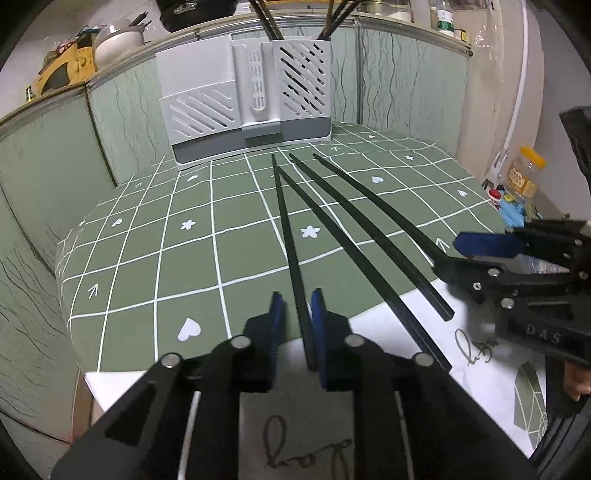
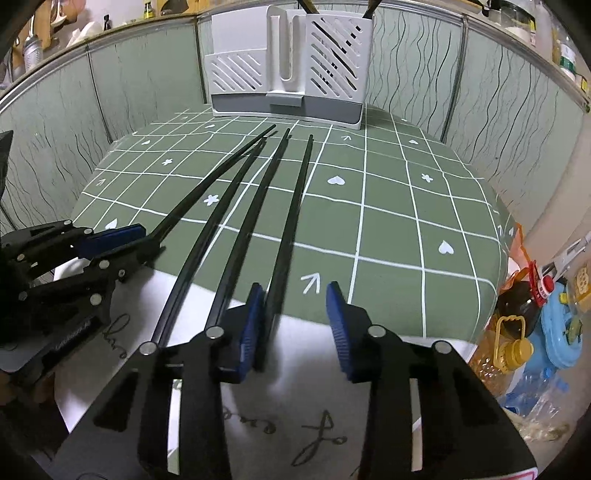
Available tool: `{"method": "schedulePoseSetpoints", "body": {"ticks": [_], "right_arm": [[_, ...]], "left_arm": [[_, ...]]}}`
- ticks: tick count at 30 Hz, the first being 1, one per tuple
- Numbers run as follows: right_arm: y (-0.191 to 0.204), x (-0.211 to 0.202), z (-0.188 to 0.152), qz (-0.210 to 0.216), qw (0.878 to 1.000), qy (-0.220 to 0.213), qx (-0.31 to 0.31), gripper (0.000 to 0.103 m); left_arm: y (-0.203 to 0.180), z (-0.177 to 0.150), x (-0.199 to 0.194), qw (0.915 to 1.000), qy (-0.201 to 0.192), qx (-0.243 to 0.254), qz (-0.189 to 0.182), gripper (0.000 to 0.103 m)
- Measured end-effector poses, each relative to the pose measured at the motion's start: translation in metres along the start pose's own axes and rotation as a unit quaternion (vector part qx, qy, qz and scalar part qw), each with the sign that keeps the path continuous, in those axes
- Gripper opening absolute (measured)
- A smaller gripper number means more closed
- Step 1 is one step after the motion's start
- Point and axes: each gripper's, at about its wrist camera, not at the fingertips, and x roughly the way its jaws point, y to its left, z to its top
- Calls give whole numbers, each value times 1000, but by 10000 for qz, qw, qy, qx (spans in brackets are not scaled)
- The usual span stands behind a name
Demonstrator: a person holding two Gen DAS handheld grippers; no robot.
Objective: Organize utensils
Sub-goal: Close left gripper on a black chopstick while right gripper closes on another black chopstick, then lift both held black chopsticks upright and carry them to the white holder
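Left gripper (image 1: pixel 297 299): blue pads set narrowly either side of one black chopstick (image 1: pixel 291 258). The right pad seems to touch it; a sliver of gap shows at the left pad, so I cannot tell whether it is clamped. The chopstick's near end is hidden between the fingers.

Right gripper (image 2: pixel 295 295): spread wide. The rightmost chopstick (image 2: pixel 291 221) runs along its left pad (image 2: pixel 253 314); the right pad stands well apart from it. In the left wrist view this gripper (image 1: pixel 454 254) appears side-on at the right edge, tips over the near end of a chopstick, with the contact blurred.

Four chopsticks lie fanned on the green checked tablecloth (image 2: pixel 388 221), near ends over a white sheet with cursive writing (image 1: pixel 480 369), far tips converging just short of the white utensil holder (image 1: pixel 247 99). Two middle chopsticks (image 2: pixel 229 229) pass under the right gripper's left finger, ends unseen.

Bare cloth lies left of the fan and to the right, up to the rounded table edge. A patterned green wall (image 1: pixel 406 74) closes in behind the holder.

The holder's tall right compartment holds dark utensils (image 1: pixel 336 18), tops cut off by the frame. Only the right wrist view shows the bottles and a blue toy (image 2: pixel 561 332) past the right table edge; the left wrist view instead shows a yellow-lidded jar (image 1: pixel 524 173).
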Motion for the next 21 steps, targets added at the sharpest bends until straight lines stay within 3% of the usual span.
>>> {"method": "schedulePoseSetpoints", "body": {"ticks": [3, 5, 7, 21], "right_arm": [[0, -2, -3, 38, 9999, -100, 66, 25], [0, -4, -5, 100, 9998, -156, 93, 12], [0, -4, -7, 128, 9996, -189, 138, 7], [-9, -28, 1, 167, 9986, -409, 303, 6]], "left_arm": [[4, 0, 0, 9999, -13, -143, -14, 7], [3, 0, 1, 9999, 0, -125, 23, 7], [3, 1, 1, 9999, 17, -105, 30, 6], [18, 4, -18, 9990, -177, -388, -108, 6]]}}
